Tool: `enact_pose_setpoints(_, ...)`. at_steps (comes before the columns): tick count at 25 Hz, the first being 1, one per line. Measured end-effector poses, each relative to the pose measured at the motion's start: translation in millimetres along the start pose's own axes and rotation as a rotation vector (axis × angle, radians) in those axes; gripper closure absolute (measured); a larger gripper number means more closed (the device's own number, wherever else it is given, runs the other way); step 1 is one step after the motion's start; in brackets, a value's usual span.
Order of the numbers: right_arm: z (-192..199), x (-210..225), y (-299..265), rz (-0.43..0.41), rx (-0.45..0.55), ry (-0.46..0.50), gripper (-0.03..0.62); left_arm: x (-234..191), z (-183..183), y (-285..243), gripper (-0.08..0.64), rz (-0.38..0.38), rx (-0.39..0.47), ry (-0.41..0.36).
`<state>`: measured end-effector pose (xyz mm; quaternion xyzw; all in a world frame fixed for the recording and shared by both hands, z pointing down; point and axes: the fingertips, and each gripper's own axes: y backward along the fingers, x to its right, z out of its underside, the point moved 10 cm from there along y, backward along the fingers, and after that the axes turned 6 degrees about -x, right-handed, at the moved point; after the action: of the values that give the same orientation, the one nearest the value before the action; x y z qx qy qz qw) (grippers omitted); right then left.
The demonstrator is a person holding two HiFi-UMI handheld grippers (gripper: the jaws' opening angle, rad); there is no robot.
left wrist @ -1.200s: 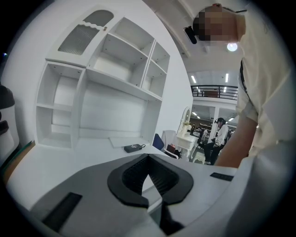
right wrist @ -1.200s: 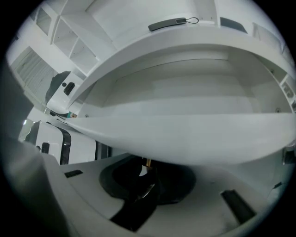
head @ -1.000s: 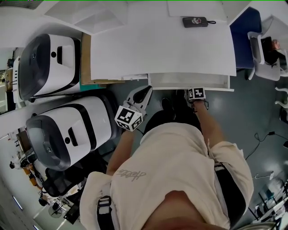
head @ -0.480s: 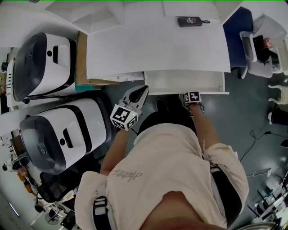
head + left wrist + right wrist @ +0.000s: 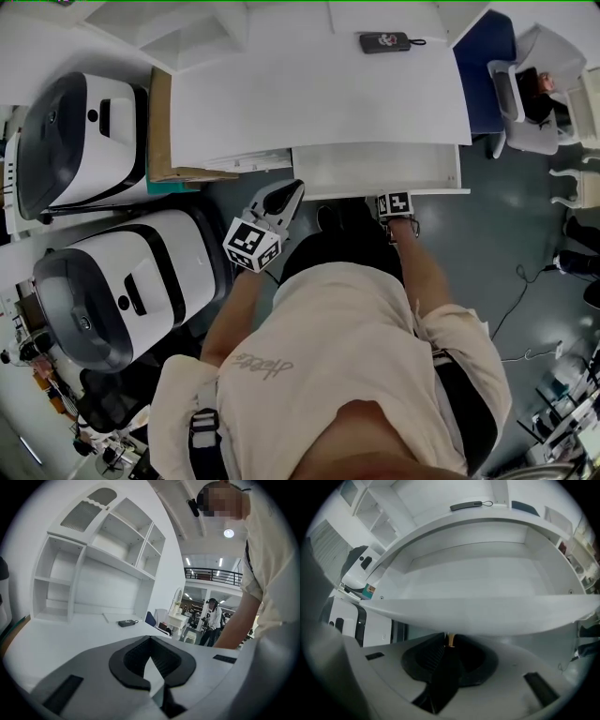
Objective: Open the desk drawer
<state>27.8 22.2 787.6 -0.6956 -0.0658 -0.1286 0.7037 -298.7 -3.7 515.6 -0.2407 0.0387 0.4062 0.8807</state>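
Note:
The white desk (image 5: 319, 94) has its shallow drawer (image 5: 375, 169) pulled partly out toward me, and nothing lies inside it (image 5: 473, 578). My right gripper (image 5: 394, 202) points steeply down at the drawer's front panel (image 5: 487, 616). It (image 5: 450, 637) is shut on a small brass knob (image 5: 450, 641) under that panel's lower edge. My left gripper (image 5: 289, 192) hovers level just left of the drawer, at the desk's front edge. In the left gripper view its tips (image 5: 150, 639) meet with nothing between them.
A small black device with a strap (image 5: 383, 42) lies at the back of the desk, below a white shelf unit (image 5: 93, 569). Two large white-and-black machines (image 5: 84, 141) (image 5: 122, 281) stand at the left, beside a brown board (image 5: 159, 122). Another person (image 5: 213, 620) stands far off.
The drawer has come a little further out of the desk with my right gripper on its knob. My left gripper has drifted slightly along the desk's front edge.

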Motion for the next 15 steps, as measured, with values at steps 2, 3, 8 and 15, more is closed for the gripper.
enact_pose_setpoints(2,3,0,0,0.0,0.0,0.008,0.509,1,1,-3,0.558,0.004,-0.004,0.002)
enact_pose_setpoints(3,6,1,1,-0.004,0.0,0.008,0.509,1,1,-4,0.558,0.005,-0.007,0.004)
enact_pose_setpoints(8,10,2,2,-0.022,0.0,0.017,0.512,7,-3,-14,0.558,0.008,-0.015,0.011)
enact_pose_setpoints(15,11,8,2,-0.063,0.007,0.039,0.512,24,-10,-30,0.558,-0.045,-0.008,0.021)
